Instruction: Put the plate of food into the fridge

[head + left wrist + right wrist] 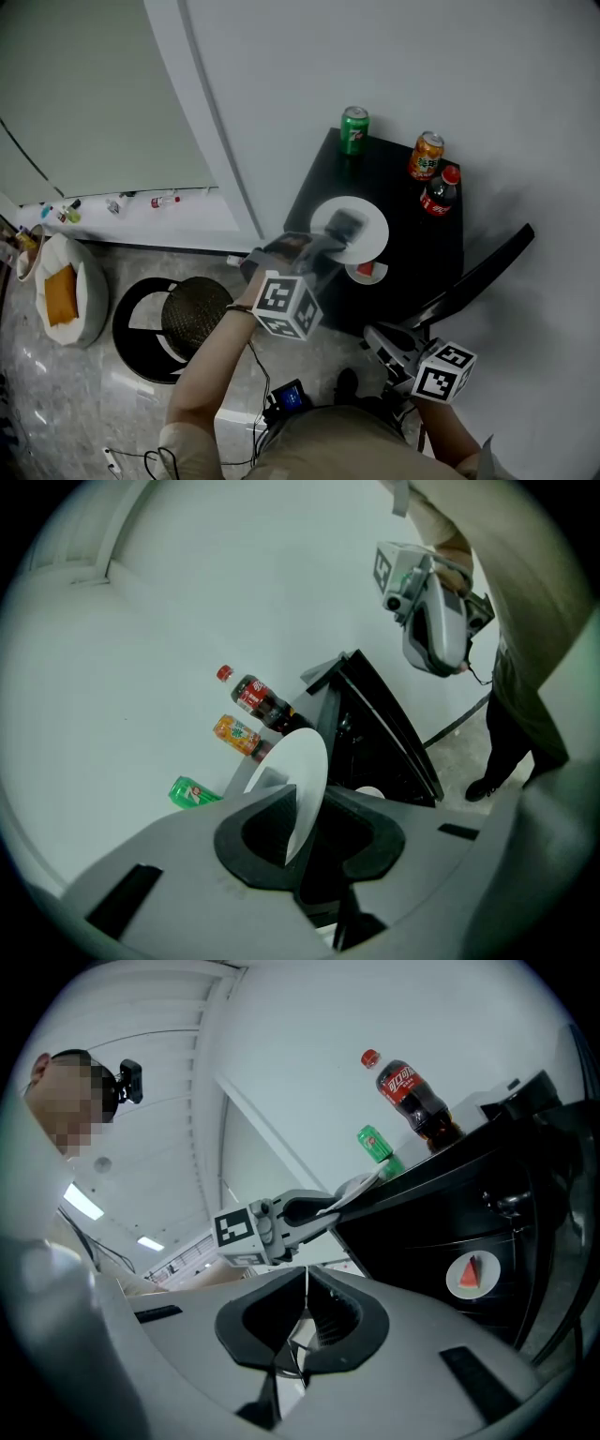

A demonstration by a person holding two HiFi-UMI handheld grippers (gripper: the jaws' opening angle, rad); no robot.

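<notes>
White round plate (373,217) is being pinched at its rim by the left gripper (339,232), forearm outstretched; right gripper (377,339), jaws together and empty, is hanging low.

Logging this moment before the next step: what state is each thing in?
white plate: gripped at its rim.
left gripper: shut on the white plate.
right gripper: shut, empty.
fridge door: open.
cola bottle: upright, capped.
green can: upright.
orange can: upright.

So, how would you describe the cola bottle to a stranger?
Find the black fridge against the white wall. Three drinks stand on top; the cola bottle, beside the orange can, is the only bottle, dark with a red cap.
</notes>
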